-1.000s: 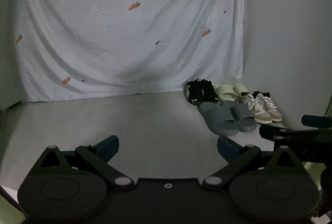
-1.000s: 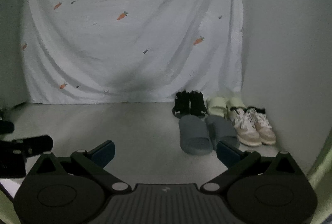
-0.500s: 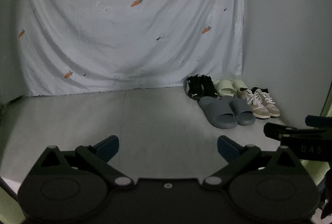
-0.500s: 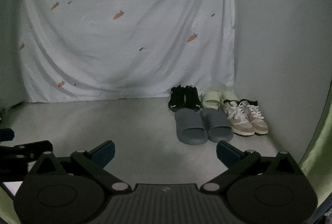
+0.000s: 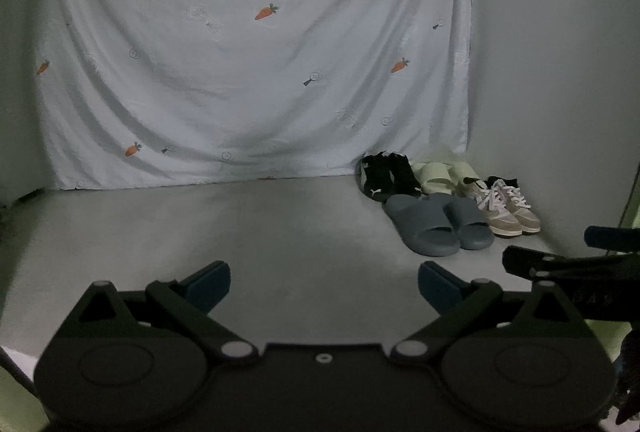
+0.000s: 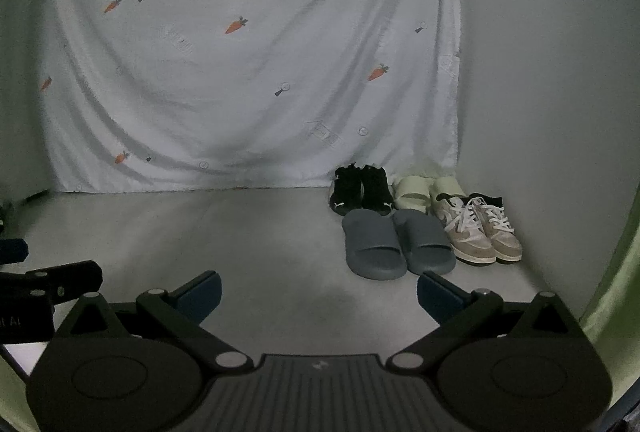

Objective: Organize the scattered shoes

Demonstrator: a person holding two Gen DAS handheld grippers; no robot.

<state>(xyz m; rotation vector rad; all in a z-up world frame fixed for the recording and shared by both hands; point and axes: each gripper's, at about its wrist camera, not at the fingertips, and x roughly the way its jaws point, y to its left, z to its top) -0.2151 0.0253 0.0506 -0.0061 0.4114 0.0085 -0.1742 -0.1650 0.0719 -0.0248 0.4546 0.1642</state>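
Shoes: you have four pairs, eight in all, grouped on the grey floor at the right end of the carrot-print sheet, near the plain wall.
Black sneakers: two, side by side, right at the sheet's lower hem.
Pale green slides: two, just right of the black pair, past the sheet's right edge.
Grey slides: two, touching each other, just in front of the black pair.
Beige lace-up sneakers: two, just right of the grey slides, nearest the wall.
Containers: none shows in either view; every shoe sits on the bare floor.
Left gripper: your fingers are spread wide, nothing between them, well apart from the shoes.
Right gripper: fingers also spread wide and empty, short of the grey slides.
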